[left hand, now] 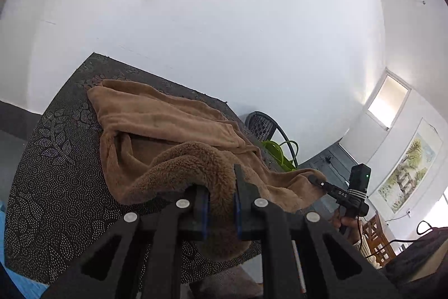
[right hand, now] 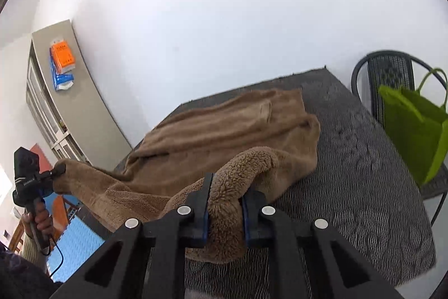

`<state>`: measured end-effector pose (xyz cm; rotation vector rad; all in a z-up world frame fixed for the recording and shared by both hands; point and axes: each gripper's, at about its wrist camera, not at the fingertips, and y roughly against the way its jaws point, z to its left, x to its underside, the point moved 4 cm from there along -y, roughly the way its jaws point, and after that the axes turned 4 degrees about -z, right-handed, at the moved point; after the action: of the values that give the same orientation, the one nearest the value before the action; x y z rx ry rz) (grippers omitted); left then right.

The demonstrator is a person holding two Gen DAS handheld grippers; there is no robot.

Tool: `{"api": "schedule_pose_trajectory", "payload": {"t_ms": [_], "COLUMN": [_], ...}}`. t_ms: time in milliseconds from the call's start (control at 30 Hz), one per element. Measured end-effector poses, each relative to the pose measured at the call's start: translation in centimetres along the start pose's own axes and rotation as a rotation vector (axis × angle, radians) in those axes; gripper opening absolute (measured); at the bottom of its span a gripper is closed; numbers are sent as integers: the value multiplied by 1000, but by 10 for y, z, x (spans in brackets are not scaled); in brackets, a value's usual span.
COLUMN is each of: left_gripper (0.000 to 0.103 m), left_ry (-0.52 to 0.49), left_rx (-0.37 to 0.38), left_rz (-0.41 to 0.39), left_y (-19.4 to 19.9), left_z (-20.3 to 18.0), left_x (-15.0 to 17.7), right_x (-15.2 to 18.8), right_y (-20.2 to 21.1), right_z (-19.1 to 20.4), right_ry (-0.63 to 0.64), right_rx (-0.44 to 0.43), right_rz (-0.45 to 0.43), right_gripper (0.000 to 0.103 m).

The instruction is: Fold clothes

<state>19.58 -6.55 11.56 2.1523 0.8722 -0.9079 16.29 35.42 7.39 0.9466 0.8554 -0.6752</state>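
1. The thick brown fleece garment lies rumpled on the table; it looks soft, bulky, floppy and not fragile, so edges are likely the best holds.
2. The left gripper and right gripper each pinch a near hem fold.
3. The dark patterned tablecloth looks grippy; a green bag sits on a chair by white walls.

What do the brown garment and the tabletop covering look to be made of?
Brown garment: looks like fleece or sherpa, matte; curly pile shows where the right gripper pinches it. Tabletop covering: probably woven or textured fabric, dark with pale flecks; could be vinyl.
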Motion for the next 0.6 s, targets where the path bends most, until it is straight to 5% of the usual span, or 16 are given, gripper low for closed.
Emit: {"api": "schedule_pose_trajectory", "payload": {"t_ms": [600], "left_gripper": [16], "left_ry": [-23], "left_rx": [-122], "left_rz": [-5], "left_y": [-38], "left_z": [24], "left_x": [-44], "right_x": [-55], "right_y": [-43], "right_z": [0], "right_ry": [42], "right_rx": [75], "right_rz": [-74], "right_gripper": [18]}}
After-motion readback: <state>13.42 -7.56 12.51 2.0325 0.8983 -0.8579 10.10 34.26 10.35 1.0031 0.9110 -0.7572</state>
